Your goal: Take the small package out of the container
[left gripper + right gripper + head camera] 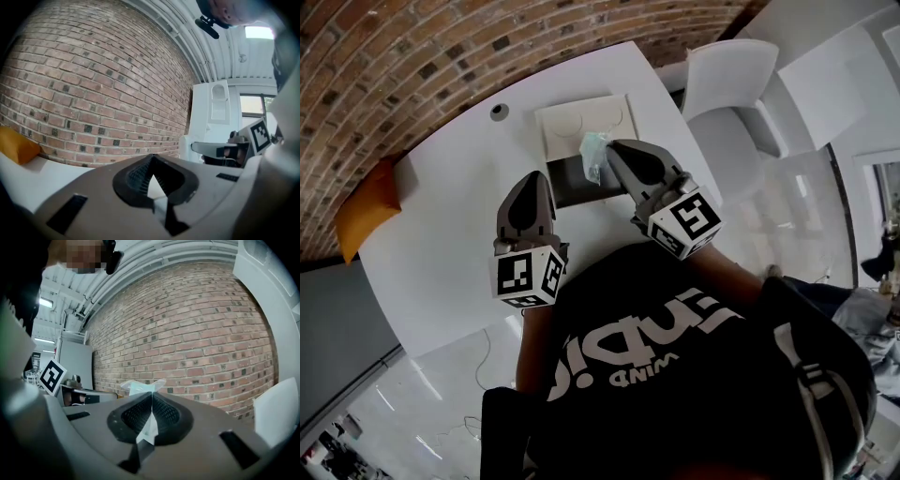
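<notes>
The small package, a pale teal crinkled packet, hangs above the container, a shallow box with a dark inside and a white lid laid open behind it. My right gripper is shut on the small package; in the right gripper view its top sticks up past the closed jaws, and a strip of it shows between the pads. My left gripper hovers just left of the container, its jaws together with nothing in them.
The white table stands against a brick wall. An orange cushion lies at the table's left end. A round cable hole sits left of the lid. White chairs stand to the right.
</notes>
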